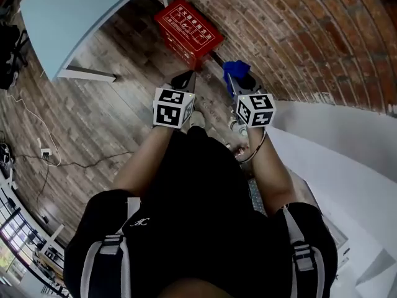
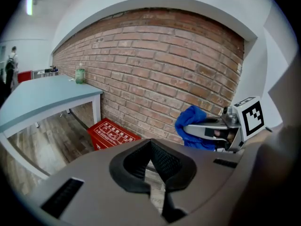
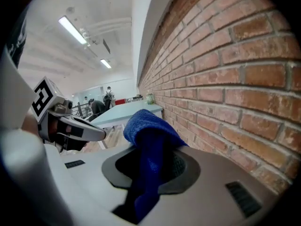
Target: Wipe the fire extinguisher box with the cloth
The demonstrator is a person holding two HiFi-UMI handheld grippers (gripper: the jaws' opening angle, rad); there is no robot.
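The red fire extinguisher box [image 1: 189, 31] lies on the wooden floor [image 1: 105, 104] at upper centre of the head view, at the foot of the brick wall [image 1: 298, 36] and beside the table [image 1: 80, 11]. Its printed lid faces up, and its long axis runs upper left to lower right along the wall. Wiping seems not yet begun. The blue cloth [image 1: 233, 68] hangs clear of the box, pinched in the right gripper [image 1: 237, 82]. The left gripper [image 2: 151, 164] has its jaws together on nothing.
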